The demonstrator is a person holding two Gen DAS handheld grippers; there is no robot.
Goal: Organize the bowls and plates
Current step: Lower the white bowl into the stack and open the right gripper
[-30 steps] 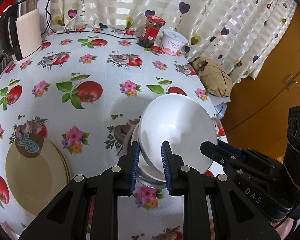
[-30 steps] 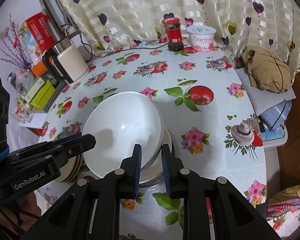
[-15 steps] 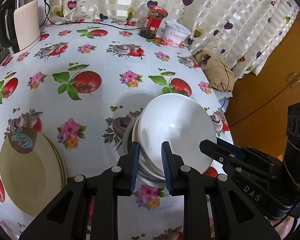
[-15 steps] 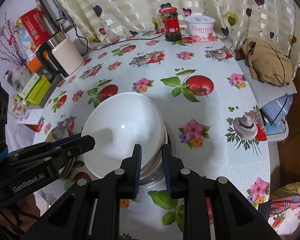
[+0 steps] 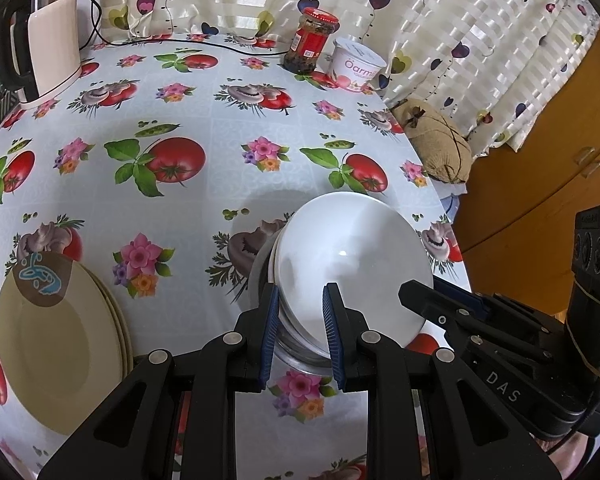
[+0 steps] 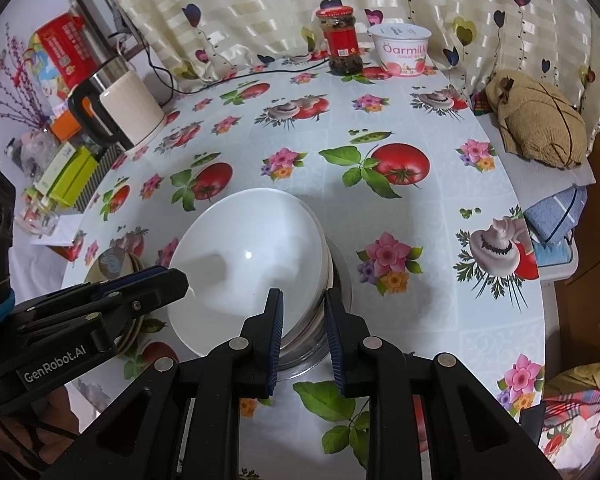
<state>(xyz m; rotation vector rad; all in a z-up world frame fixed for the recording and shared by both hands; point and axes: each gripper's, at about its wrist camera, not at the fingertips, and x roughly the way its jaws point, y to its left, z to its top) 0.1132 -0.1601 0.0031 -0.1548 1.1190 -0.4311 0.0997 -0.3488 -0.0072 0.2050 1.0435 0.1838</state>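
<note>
Bowl (image 5: pixel 352 264), white, tilted atop bowl stack (image 5: pixel 295 344) at near right table (image 5: pixel 219 128) edge. Left gripper (image 5: pixel 300 332) clamps bowl's left rim, right gripper (image 6: pixel 304 332) clamps its right rim. Plate stack (image 5: pixel 55 344) near left.

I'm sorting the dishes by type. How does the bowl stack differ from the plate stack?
The bowl stack is white and deep; the plate stack is beige and shallow. The bowls sit between both grippers' fingers; nothing touches the plates. The top bowl is plain; the top plate has a blue-and-brown mark. Both rest on the tablecloth.
</note>
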